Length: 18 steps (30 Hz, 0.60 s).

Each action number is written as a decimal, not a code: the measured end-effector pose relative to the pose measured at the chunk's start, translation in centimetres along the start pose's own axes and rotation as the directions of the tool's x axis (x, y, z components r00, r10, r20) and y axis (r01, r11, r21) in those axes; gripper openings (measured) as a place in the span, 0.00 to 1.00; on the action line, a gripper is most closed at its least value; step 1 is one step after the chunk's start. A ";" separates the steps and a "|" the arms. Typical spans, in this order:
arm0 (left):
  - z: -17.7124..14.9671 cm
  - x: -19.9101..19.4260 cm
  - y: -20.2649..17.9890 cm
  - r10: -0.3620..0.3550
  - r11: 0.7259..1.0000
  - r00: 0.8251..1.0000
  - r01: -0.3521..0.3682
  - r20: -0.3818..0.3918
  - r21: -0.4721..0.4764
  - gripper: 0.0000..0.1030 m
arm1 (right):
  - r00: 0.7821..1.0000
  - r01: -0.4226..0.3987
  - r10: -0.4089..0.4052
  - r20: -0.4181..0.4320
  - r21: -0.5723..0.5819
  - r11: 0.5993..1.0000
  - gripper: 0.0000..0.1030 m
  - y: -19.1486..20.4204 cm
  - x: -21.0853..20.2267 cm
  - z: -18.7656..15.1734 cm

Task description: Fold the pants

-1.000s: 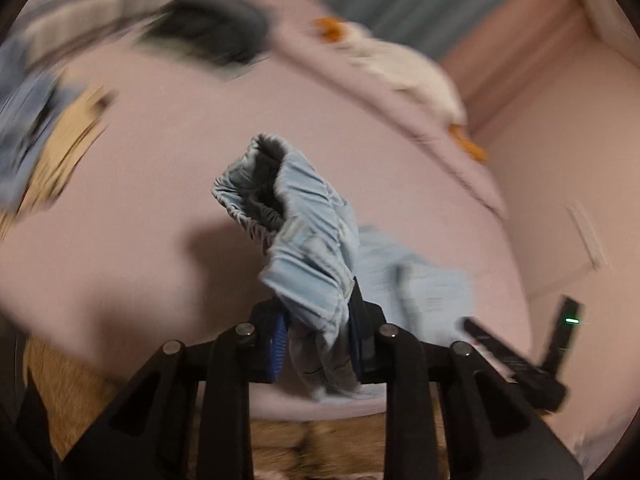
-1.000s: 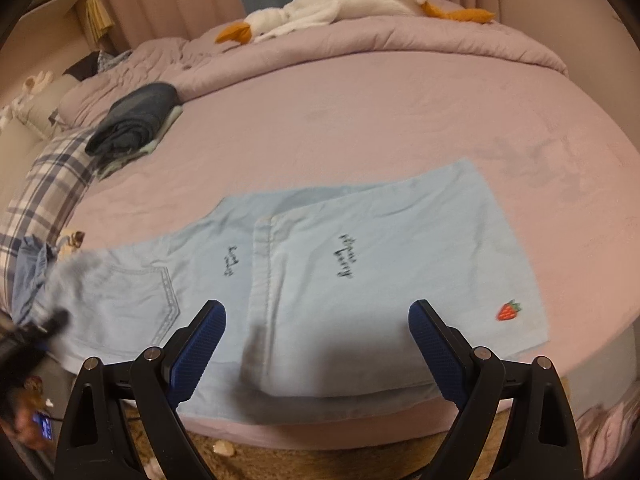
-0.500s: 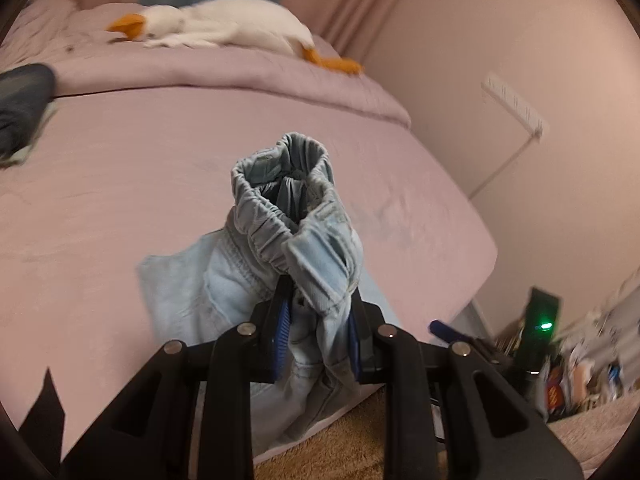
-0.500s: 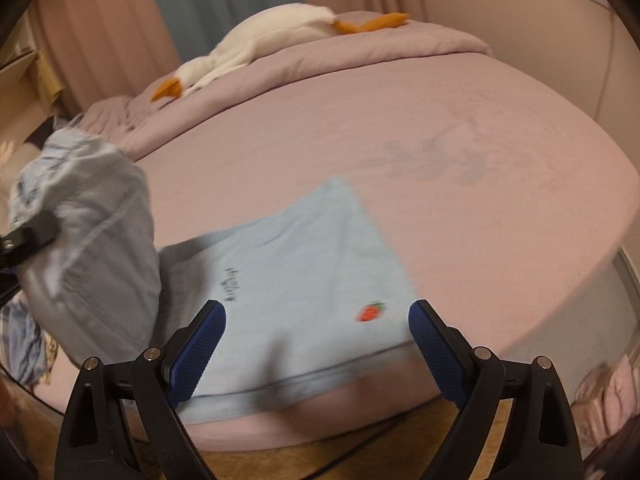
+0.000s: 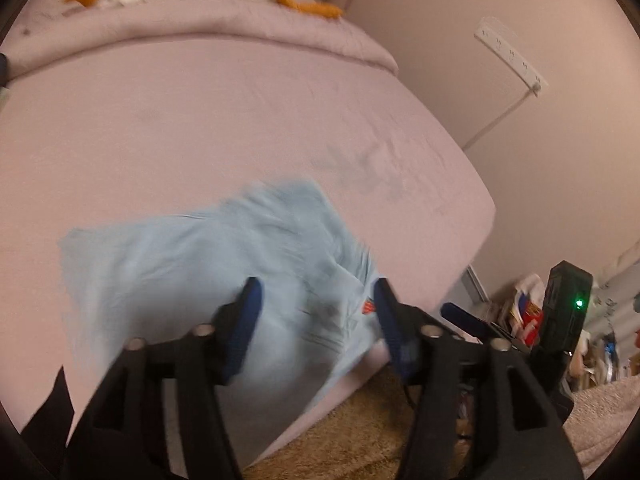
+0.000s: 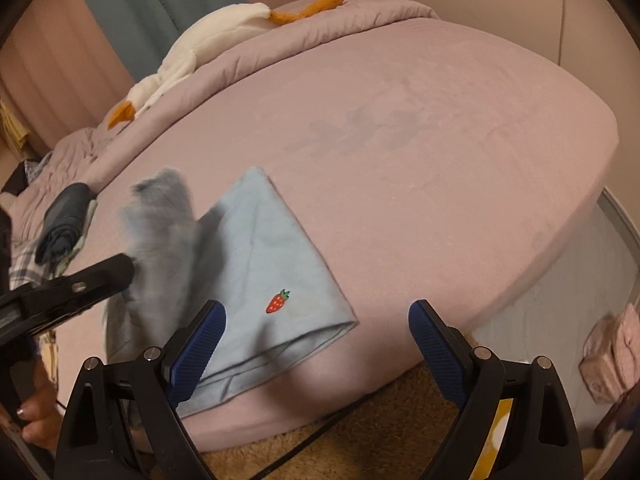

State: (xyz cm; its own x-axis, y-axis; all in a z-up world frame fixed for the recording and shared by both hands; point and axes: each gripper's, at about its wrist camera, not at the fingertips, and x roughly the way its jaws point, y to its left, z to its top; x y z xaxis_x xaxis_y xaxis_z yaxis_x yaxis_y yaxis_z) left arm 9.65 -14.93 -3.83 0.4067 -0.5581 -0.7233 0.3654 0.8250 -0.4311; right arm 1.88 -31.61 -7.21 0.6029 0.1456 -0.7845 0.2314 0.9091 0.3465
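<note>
1. Pants [image 6: 256,272] lie at near corner of bed [image 6: 420,152], light blue, strawberry patch up; waistband end is a blurred flap just above the folded stack.
2. Left gripper [image 5: 316,300]: jaws wide apart, nothing held, cloth lies below.
3. Right gripper [image 6: 316,328]: wide open, empty, hovers over bed edge beside pants.
4. Step, my read: last fold-over w/ release.
5. Next prob calls for flattening the top layer & squaring edges.

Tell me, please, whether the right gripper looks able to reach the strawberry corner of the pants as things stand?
Probably yes: the right gripper is open, the strawberry lies just beyond its left finger, and nothing covers it.
</note>
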 end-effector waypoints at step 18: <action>-6.8 -3.9 10.7 0.234 0.926 0.972 -0.233 -0.033 -0.298 0.78 | 0.985 -0.145 0.136 -0.105 -0.079 0.986 0.28 5.0 5.6 1.3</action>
State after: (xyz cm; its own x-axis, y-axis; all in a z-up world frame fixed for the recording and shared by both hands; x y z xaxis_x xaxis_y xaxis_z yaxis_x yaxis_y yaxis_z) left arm 6.25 -3.34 -9.32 0.4529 -0.3460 -0.8217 -0.0060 0.9204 -0.3909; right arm 7.36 -26.71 -9.19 0.5449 0.3085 -0.7797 0.0802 0.9065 0.4146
